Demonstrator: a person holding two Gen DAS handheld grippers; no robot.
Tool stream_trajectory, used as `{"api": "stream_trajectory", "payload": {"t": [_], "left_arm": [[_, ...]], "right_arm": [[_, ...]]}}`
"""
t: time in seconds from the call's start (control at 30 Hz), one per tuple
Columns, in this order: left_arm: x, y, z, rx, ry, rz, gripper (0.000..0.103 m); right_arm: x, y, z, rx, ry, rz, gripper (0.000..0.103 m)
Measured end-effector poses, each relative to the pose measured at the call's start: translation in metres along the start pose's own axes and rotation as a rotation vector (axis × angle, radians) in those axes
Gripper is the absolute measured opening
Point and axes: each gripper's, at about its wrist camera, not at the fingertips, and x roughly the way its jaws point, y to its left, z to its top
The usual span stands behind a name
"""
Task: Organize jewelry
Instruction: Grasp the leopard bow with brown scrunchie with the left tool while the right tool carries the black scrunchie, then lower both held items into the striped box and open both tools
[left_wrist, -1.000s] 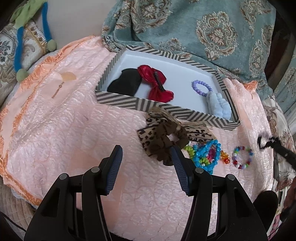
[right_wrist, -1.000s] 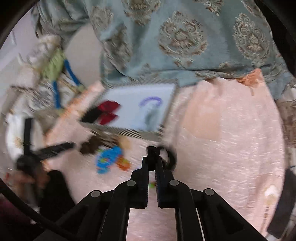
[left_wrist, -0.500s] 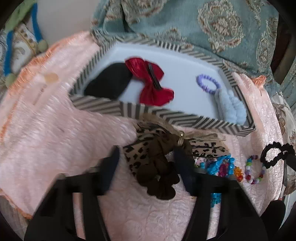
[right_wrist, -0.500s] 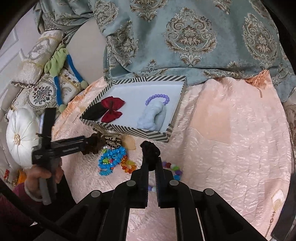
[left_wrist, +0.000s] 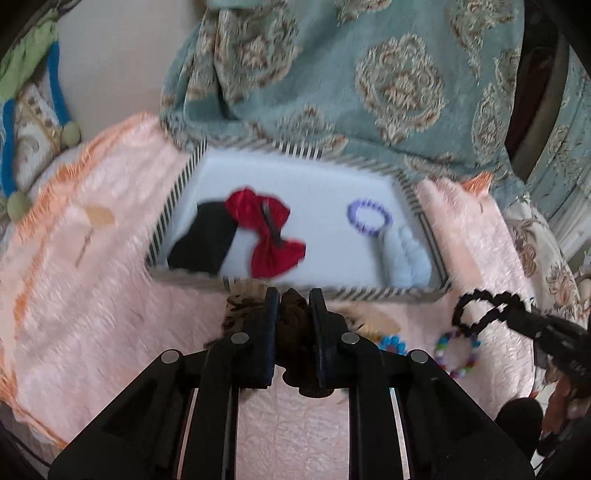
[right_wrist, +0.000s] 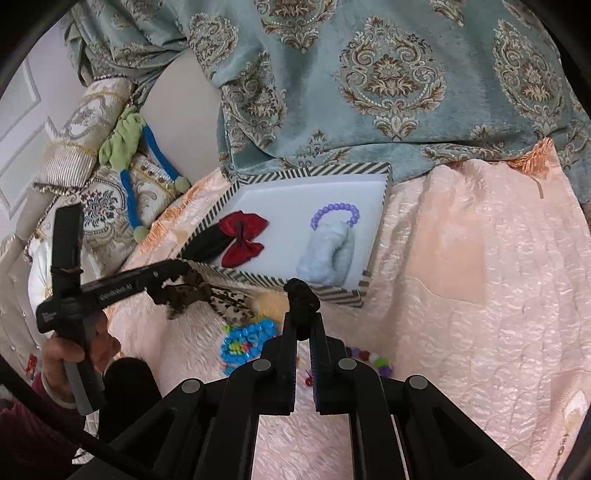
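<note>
My left gripper (left_wrist: 293, 295) has its jaws closing, and the pads press on a brown scrunchie (left_wrist: 293, 325) just in front of the striped box (left_wrist: 369, 293). In the right wrist view the brown scrunchie (right_wrist: 181, 291) hangs from the left gripper (right_wrist: 181, 267), lifted off the quilt. My right gripper (right_wrist: 303, 321) is shut on a black frilly hair tie (right_wrist: 301, 295) near the box's front corner (right_wrist: 332, 291). The box holds a red bow (left_wrist: 269, 232), a black piece (left_wrist: 207, 243), a purple bead bracelet (left_wrist: 369, 219) and a pale blue fluffy scrunchie (left_wrist: 406, 258).
A leopard-print bow (right_wrist: 229, 306), a blue bead bracelet (right_wrist: 243, 339) and a multicoloured bead bracelet (left_wrist: 458, 354) lie on the pink quilt (right_wrist: 480, 295) before the box. Teal patterned fabric (right_wrist: 369, 92) drapes behind it. A person's hand (right_wrist: 74, 350) holds the left gripper's handle.
The left gripper moved forward over the brown scrunchie, closed its jaws on it and lifted it toward the box. The right gripper kept hold of the black hair tie.
</note>
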Motion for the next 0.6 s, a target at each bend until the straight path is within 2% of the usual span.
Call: {"api": "stream_trajectory", "payload": {"t": [0.27, 0.4, 0.6], "left_arm": [[-0.011, -0.014, 0.045, 0.051, -0.069, 0.015, 0.015], [0.002, -0.018, 0.069, 0.06, -0.077, 0.033, 0.015], [0.042, -0.011, 0.113, 0.01, -0.063, 0.05, 0.015]], "right_arm": [[0.008, 0.004, 0.029, 0.005, -0.035, 0.013, 0.006], [0.028, 0.005, 0.05, 0.004, -0.027, 0.016, 0.006], [0.074, 0.01, 0.075, -0.024, 0.026, 0.025, 0.006]]}}
